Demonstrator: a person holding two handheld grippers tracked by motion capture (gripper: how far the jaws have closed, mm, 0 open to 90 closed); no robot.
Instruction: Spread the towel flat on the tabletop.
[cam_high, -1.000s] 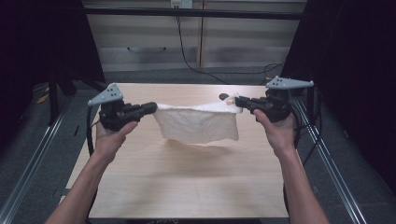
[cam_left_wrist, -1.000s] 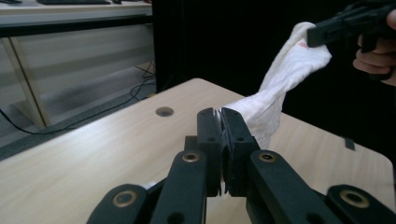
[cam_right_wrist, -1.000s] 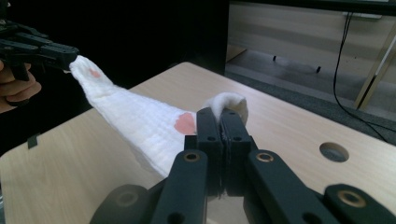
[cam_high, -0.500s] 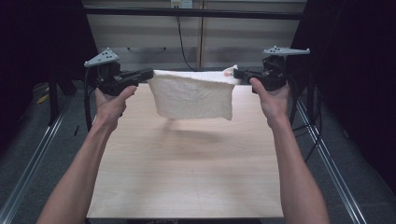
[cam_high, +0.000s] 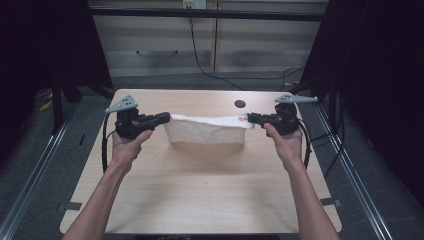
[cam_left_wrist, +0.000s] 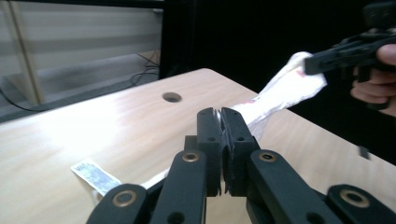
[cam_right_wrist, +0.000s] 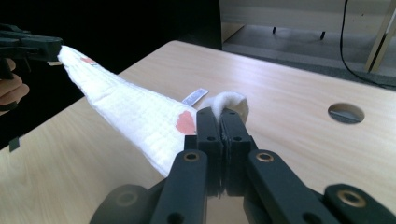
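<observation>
- The left gripper (cam_high: 162, 118) had its jaws clamped on one top corner of a white cloth (cam_high: 206, 131); in the left gripper view the jaws (cam_left_wrist: 221, 140) were pressed together with the fabric pinched between them.
- The right gripper (cam_high: 251, 119) had its jaws closed on the opposite top corner, with a tuft of cloth (cam_right_wrist: 135, 116) bunched above the tips (cam_right_wrist: 221, 140).
- The cloth hung stretched between the two grippers, over the far half of the worktop (cam_high: 200, 190), its lower edge at or just above the wood.
- A small label (cam_left_wrist: 93, 176) lay near the left jaws.
- A round hole (cam_high: 240, 104) sat in the worktop beyond the cloth.
</observation>
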